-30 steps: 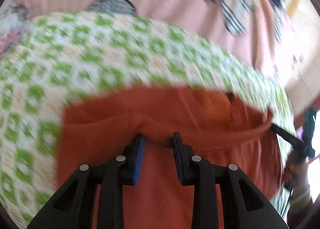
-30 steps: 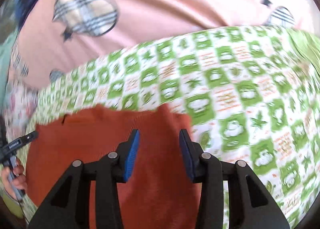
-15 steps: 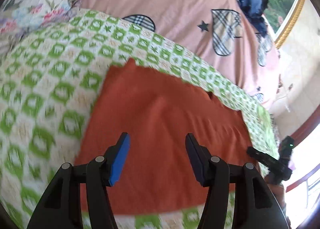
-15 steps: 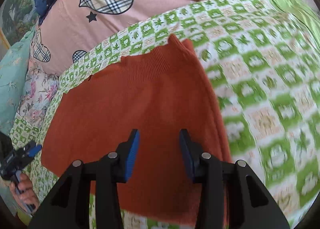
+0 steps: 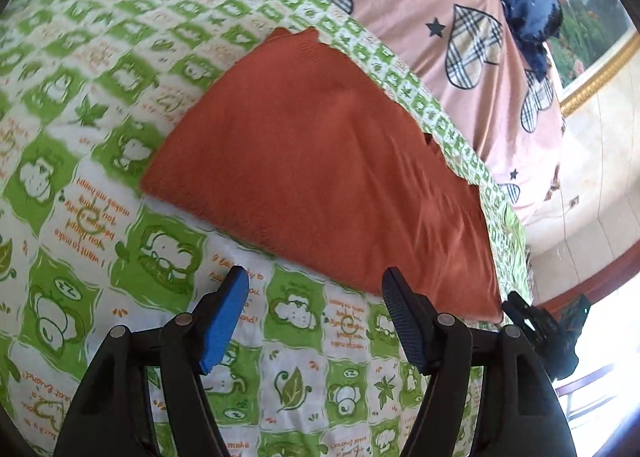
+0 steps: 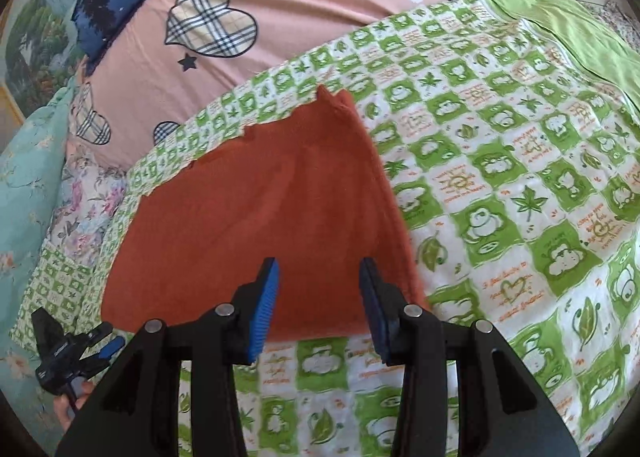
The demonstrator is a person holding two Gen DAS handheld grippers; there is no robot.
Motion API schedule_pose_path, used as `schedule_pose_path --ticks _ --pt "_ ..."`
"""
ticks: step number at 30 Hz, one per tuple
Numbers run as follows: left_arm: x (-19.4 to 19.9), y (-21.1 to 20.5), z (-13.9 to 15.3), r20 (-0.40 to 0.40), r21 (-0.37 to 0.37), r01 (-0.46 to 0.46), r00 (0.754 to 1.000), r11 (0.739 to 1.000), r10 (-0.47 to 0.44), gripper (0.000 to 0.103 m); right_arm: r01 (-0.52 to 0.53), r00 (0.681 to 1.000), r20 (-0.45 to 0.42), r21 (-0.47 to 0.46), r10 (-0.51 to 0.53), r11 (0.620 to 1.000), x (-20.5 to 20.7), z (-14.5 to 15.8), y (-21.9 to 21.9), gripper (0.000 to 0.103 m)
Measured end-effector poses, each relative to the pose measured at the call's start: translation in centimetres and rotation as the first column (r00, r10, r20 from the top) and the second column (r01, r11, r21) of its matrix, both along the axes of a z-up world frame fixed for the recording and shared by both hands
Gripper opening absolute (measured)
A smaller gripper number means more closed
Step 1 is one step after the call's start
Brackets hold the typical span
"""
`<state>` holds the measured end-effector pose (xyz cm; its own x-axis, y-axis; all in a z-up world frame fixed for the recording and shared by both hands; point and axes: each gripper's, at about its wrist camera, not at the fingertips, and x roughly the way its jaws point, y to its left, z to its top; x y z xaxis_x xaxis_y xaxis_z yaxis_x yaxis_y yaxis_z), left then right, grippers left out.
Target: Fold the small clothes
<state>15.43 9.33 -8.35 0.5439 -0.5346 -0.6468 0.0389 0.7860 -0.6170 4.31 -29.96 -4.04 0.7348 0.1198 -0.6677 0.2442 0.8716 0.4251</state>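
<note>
A rust-orange knit garment (image 5: 320, 161) lies flat and folded on the green-and-white patterned blanket (image 5: 100, 185); it also shows in the right wrist view (image 6: 260, 225). My left gripper (image 5: 316, 289) is open and empty, held above the blanket just short of the garment's near edge. My right gripper (image 6: 319, 277) is open and empty, held over the garment's near edge. The left gripper also shows at the lower left of the right wrist view (image 6: 72, 353), and the right gripper at the lower right of the left wrist view (image 5: 540, 329).
A pink sheet with plaid hearts (image 6: 280, 5) lies beyond the blanket. A dark blue pillow (image 6: 120, 5) and a teal floral pillow (image 6: 24, 177) sit at the head. A framed picture (image 5: 596, 17) hangs on the wall. A plain green cloth (image 6: 568, 29) lies at the blanket's far right.
Both grippers have let go of the garment and pulled back and up. The garment now lies flat, and the left jaws have opened wider.
</note>
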Motion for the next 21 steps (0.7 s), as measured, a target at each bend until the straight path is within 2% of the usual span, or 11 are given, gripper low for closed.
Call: schedule_pose_path --ticks 10,13,14,15,16,17,21 --pt "3.7 1.8 -0.8 0.015 -0.071 -0.145 0.989 0.987 0.146 0.070 -0.094 0.996 0.007 0.052 0.094 0.994 1.3 -0.2 2.9 0.044" --pt "4.8 1.7 -0.7 0.028 -0.050 -0.168 0.985 0.985 0.169 0.068 -0.108 0.994 0.000 0.077 0.109 0.991 2.0 -0.7 2.9 0.044" --pt "5.2 1.5 -0.5 0.035 -0.032 -0.174 0.984 0.984 0.175 0.064 -0.113 0.994 0.000 0.083 0.114 0.990 2.4 -0.9 2.8 0.044" --pt "5.4 1.4 -0.4 0.041 -0.023 -0.177 0.983 0.984 0.177 0.047 -0.117 0.993 0.000 0.087 0.117 0.989 2.6 -1.0 2.7 0.044" --pt "5.7 1.3 -0.1 0.050 -0.014 -0.173 0.983 0.985 0.174 0.035 -0.120 0.993 -0.001 0.096 0.121 0.988 3.0 -1.1 2.4 0.044" --pt "6.2 1.0 0.1 0.053 -0.006 -0.161 0.986 0.987 0.161 0.014 -0.122 0.992 0.001 0.105 0.123 0.987 3.3 -1.1 2.2 0.044" --pt "6.4 -1.0 2.8 0.122 0.032 -0.112 0.987 0.993 0.107 0.012 -0.145 0.989 0.002 0.146 0.147 0.979 4.9 -1.0 0.9 0.044"
